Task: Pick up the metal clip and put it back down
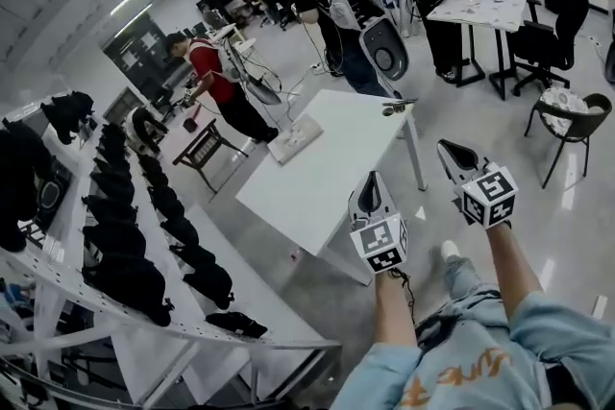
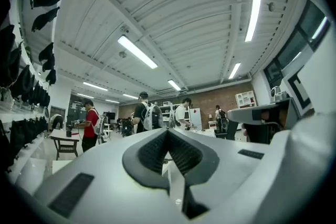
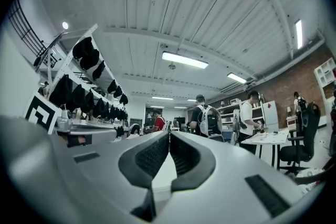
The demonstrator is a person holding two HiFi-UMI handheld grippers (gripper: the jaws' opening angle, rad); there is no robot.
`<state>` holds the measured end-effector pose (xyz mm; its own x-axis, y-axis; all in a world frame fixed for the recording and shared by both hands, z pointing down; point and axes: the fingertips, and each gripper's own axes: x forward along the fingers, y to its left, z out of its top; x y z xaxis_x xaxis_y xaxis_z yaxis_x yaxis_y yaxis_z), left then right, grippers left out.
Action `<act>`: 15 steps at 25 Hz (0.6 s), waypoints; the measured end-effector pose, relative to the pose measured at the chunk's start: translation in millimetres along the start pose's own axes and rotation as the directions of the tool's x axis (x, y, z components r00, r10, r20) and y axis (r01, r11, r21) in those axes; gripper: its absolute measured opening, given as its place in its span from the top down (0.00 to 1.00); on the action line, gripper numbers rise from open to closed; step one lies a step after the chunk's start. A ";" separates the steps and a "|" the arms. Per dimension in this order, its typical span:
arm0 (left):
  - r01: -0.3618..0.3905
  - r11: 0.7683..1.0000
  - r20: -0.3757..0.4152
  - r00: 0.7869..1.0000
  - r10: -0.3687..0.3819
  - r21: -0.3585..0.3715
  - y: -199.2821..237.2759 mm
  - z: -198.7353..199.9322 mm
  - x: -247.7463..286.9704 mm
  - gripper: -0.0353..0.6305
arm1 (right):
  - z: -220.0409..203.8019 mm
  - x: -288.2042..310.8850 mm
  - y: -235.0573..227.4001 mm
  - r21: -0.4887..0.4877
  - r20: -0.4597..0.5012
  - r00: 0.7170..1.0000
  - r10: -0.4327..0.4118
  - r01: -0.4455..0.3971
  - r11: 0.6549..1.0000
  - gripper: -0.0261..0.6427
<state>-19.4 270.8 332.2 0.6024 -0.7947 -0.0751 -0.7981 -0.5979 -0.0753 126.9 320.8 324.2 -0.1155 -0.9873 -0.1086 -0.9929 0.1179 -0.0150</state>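
A small metal clip lies at the far right corner of the white table. My left gripper hovers over the table's near right edge, well short of the clip, with its jaws shut and nothing between them. My right gripper is held to the right of the table, above the floor, also shut and empty. In the left gripper view the gripper points up toward the ceiling and the room's far end. The right gripper points the same way in its own view. Neither gripper view shows the clip.
A flat pale pad lies on the table's far left part. A white rack of black bags runs along the left. Several people stand beyond the table. A second table and a chair stand at the right.
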 end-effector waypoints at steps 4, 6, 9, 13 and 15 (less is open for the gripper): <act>-0.010 1.000 -0.025 1.000 0.010 0.000 3.3 -13.7 24.6 0.93 | -14.1 21.0 -16.1 0.025 -0.003 1.000 0.010 -0.010 1.000 0.92; -0.012 1.000 -0.032 0.999 0.012 0.003 2.3 -20.1 47.7 0.93 | -23.0 40.6 -30.4 0.032 -0.008 1.000 0.020 -0.020 0.999 0.92; -0.025 1.000 -0.057 0.998 0.025 -0.010 4.0 -41.3 88.4 0.93 | -46.0 73.5 -52.1 0.035 -0.028 0.999 0.035 -0.034 0.999 0.92; -0.030 0.999 -0.081 0.996 0.027 -0.030 3.7 -73.6 151.4 0.93 | -82.3 121.5 -89.4 0.019 -0.086 0.996 0.040 -0.038 0.999 0.92; -0.030 0.998 -0.112 0.993 0.024 -0.047 3.8 -92.4 181.5 0.93 | -100.5 143.1 -111.5 0.035 -0.117 0.993 0.029 -0.025 0.999 0.92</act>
<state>85.6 114.6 410.2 0.5773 -0.8158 0.0350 -0.8155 -0.5782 -0.0266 218.3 155.7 410.2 -0.1468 -0.9891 0.0076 -0.9881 0.1463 -0.0475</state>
